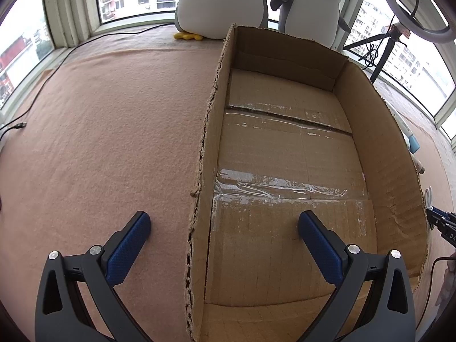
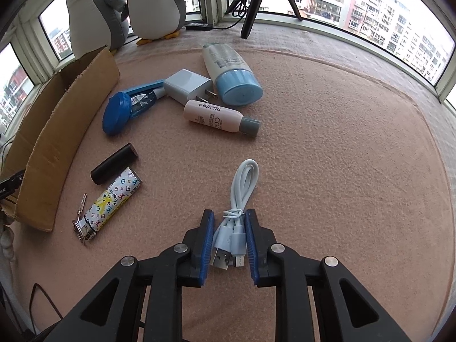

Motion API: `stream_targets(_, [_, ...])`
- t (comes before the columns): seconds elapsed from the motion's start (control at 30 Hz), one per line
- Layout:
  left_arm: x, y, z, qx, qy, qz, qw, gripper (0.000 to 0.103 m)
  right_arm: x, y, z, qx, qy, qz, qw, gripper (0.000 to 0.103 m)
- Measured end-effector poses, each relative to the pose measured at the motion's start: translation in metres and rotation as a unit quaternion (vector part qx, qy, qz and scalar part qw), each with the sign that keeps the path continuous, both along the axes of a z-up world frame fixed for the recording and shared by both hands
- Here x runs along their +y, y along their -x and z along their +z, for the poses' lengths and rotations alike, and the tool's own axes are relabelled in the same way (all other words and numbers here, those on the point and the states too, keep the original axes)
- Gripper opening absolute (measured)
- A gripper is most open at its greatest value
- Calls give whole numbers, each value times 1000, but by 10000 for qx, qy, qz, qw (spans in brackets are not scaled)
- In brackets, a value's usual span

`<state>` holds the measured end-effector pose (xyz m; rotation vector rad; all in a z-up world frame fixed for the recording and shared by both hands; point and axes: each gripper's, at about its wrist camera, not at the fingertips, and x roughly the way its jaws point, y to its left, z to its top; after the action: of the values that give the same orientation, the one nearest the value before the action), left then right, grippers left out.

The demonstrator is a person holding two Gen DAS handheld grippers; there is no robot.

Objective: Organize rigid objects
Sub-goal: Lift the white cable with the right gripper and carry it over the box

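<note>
An empty cardboard box (image 1: 379, 148) with a taped floor lies on the pink mat; its outer wall (image 2: 54, 139) shows at the left of the right wrist view. My left gripper (image 1: 223, 216) hangs open over the box's left wall with nothing between its fingers. My right gripper (image 2: 229, 212) is shut on the plug end of a coiled pale-blue USB cable (image 2: 246, 179) that lies on the mat. Beyond it lie a pink bottle (image 2: 215, 115), a white charger (image 2: 185, 85), a white bottle with a blue cap (image 2: 230, 74), a blue case (image 2: 122, 108), a black cylinder (image 2: 114, 164) and a patterned lighter (image 2: 114, 199).
Two plush penguins (image 2: 154, 5) stand on the sill behind the box. A tripod (image 2: 253, 2) stands at the far window. Small keys (image 2: 81, 222) lie by the lighter. A black cable (image 1: 42, 85) trails over the mat left of the box.
</note>
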<state>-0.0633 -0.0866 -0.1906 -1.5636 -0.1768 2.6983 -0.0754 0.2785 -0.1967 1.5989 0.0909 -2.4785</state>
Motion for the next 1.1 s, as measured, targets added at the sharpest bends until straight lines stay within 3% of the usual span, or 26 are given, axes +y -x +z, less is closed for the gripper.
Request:
stream_targets(0.17, [0,0,0,1,0,4,10000,103,-2,5,0,-115,-95,109,9998,21])
stream_targets(0.27, [0,0,0,2,1,1,10000,103,4,11,0,-209,186,-26,9996,24])
stream_targets(0.43, [1,1,0,11,3,-10,10000,103,-1,9,0,-115,-53,45,9999,13])
stream_targets(0.7, [1,2,1,19,3,-15,10000,103,4,7,6,-123,195,-98,9997,12])
stream_targets(0.87, [1,2,1,38,-3,-21,10000,103,-6,0,32,76,480,-68,9988,12])
stream_targets(1.1, [2,2,0,49,15,-61,10000,103,-62,-2,85,556,995,499,9922,12])
